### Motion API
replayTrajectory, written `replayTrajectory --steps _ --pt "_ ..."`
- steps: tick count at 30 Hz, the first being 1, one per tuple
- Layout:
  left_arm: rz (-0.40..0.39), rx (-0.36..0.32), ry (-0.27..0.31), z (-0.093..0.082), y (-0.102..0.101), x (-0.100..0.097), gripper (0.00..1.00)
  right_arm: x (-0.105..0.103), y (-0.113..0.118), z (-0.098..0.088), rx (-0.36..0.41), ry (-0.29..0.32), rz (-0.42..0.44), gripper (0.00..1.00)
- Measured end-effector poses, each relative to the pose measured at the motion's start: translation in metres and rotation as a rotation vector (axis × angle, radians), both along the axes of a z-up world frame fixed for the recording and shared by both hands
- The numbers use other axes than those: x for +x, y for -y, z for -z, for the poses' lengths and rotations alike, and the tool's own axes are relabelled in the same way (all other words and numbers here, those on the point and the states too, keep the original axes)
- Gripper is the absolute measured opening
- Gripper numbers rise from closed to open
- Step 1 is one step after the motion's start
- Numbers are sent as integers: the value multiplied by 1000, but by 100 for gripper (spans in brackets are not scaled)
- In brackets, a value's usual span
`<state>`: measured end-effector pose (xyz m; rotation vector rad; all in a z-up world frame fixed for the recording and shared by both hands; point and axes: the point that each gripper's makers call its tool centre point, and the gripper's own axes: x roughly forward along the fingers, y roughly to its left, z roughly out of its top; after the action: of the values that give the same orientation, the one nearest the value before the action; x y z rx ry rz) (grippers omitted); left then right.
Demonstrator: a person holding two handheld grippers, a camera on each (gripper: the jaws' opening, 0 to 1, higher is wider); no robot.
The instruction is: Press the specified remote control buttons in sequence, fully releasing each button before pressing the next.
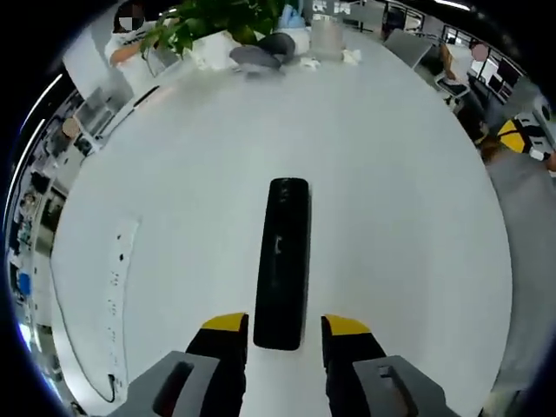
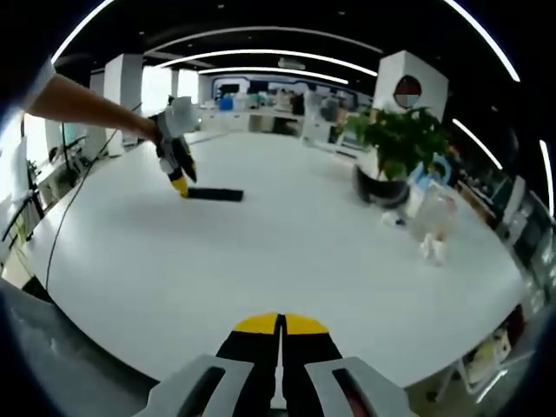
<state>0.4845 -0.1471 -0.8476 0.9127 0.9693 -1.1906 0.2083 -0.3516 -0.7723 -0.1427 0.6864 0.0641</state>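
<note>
Left tool (image 1: 285,326), left gripper view: jaws spread, yellow-tipped, flanking the near end of one black remote control (image 1: 283,261) that lies flat on the white worktop (image 1: 391,200); whether they touch it cannot be told. Wide bare surface surrounds the remote on every side. One white power strip (image 1: 119,269) lies well apart, near the worktop's edge. One potted plant (image 1: 217,22) and some clutter stand at the far edge.

Right tool (image 2: 280,326), right gripper view: jaws pressed together, holding nothing, above the worktop's near edge. Far across, the left tool (image 2: 178,174), held by a person's hand, meets the remote (image 2: 215,195). One potted plant (image 2: 395,152) stands well apart.
</note>
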Motion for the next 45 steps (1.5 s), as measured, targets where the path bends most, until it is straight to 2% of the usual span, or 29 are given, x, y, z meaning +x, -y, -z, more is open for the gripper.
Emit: replayTrajectory --steps 3,9,10,11,13,14,20,23,28,32,35,39,45 --pt "3 22 11 5 1 2 34 0 0 1 -4 -6 -1 0" --pt "2 47 -9 13 2 3 32 0 1 0 -6 -3 3 0" --pt "8 44 -32 12 3 1 31 -1 1 0 -5 -4 4 0" --pt "-12 42 -25 11 3 4 31 0 1 1 -6 -4 5 0" --pt "2 49 -45 12 3 3 31 0 1 1 -5 -6 3 0" --pt "-1 47 -73 13 3 0 29 0 0 1 -6 -8 1 0" --pt "6 63 -65 13 4 3 28 2 -2 2 -5 -8 -13 0" --pt "7 50 -59 14 4 3 27 3 -1 -2 5 14 -6 0" --pt "1 72 -30 14 6 -2 24 4 1 -8 14 46 3 0" --pt "-21 86 -39 15 1 5 23 5 -1 -9 36 51 -1 0" --pt "-30 100 -44 16 1 4 23 5 -2 -15 49 82 -8 0" --pt "-36 111 -38 16 0 3 23 4 -1 -13 66 70 6 0" --pt "-54 117 -36 18 1 -3 23 3 -2 -13 43 69 -6 0"
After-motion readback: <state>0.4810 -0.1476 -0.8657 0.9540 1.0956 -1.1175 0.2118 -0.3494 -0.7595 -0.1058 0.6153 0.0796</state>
